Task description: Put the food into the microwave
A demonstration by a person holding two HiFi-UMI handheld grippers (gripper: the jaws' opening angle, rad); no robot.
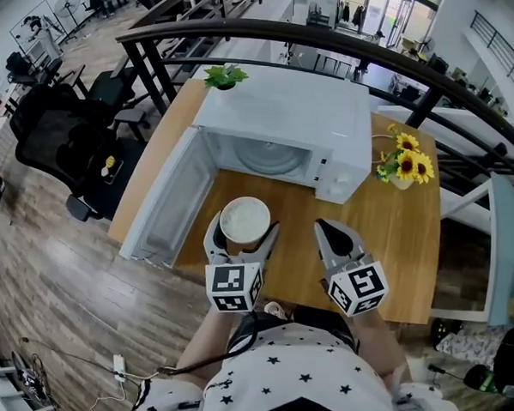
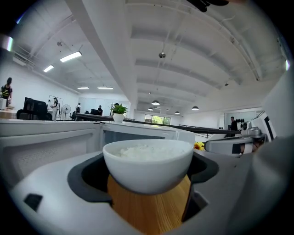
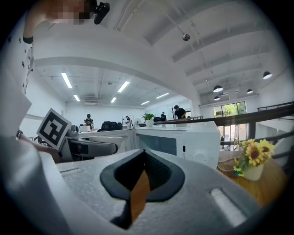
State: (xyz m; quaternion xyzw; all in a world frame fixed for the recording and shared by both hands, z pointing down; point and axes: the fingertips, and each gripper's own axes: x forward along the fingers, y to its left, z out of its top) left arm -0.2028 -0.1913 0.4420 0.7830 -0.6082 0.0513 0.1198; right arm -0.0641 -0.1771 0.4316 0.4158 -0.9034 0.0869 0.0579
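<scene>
The left gripper [image 1: 243, 232] has its fingers [image 2: 86, 181] closed around the bowl of rice [image 1: 244, 219], one on each side, touching it. The bowl is right in front of the microwave [image 1: 287, 116], just outside its open mouth and over the table [image 1: 401, 242]. I cannot tell if it is lifted or resting on the table. The microwave door [image 1: 164, 200] hangs wide open on the left side of the microwave (so nothing blocks the way in). The opening lies straight ahead of the fingers. I think the bowl just needs to go forward and a little up onto the glass plate [image 1: 272, 158] inside. The left gripper points flat at the microwave. The right gripper [image 1: 329, 232] is in front of the microwave too, beside the bowl. Its fingers are pinched nearly together with nothing in them.
</scene>
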